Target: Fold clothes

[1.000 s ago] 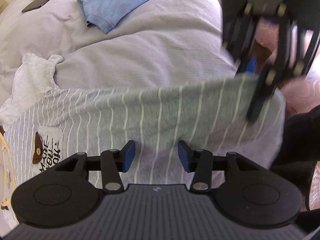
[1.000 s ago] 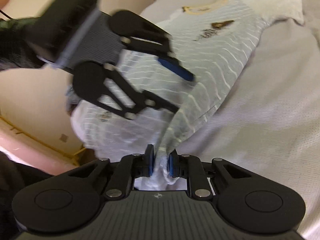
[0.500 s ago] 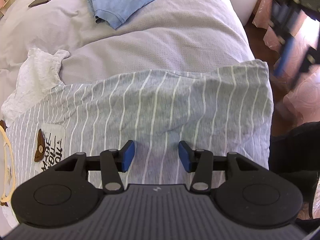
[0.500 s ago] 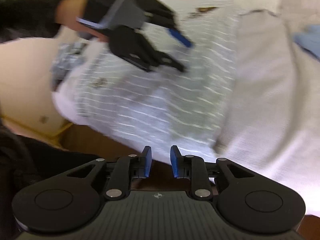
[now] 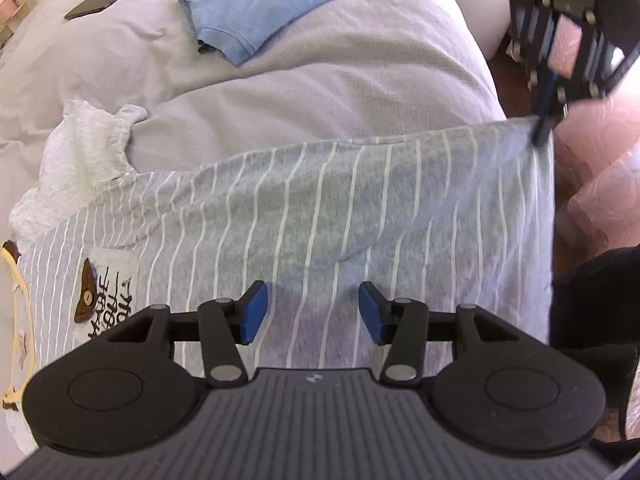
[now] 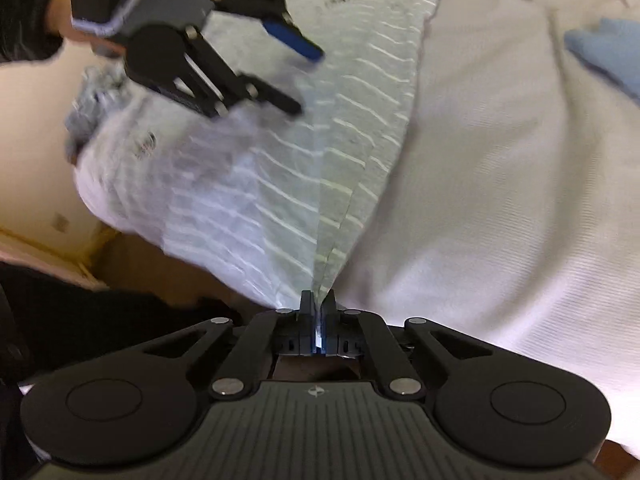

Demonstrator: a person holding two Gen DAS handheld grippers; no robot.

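A grey shirt with thin white stripes (image 5: 360, 216) lies spread on the bed, its printed chest patch (image 5: 108, 292) at the left. My left gripper (image 5: 308, 304) hovers over the shirt's near part, open, with nothing between its blue pads. From the right wrist view the left gripper (image 6: 306, 80) sits above the shirt's far side. My right gripper (image 6: 318, 300) is shut on the shirt's corner (image 6: 324, 264), and the cloth rises in a taut fold into the pads. In the left wrist view the right gripper (image 5: 542, 136) pinches that far right corner at the bed's edge.
A light blue shirt (image 5: 280, 4) and a dark phone (image 5: 98, 2) lie farther back on the pale quilt (image 5: 320, 92). A white garment (image 5: 80, 160) lies beside the striped shirt's sleeve. Pink patterned fabric (image 5: 608, 184) and dark floor show past the bed's right edge.
The right gripper let go of the shirt and swung out past the bed's edge. It has since come back and shut on the shirt's corner. The left gripper has stayed in place.
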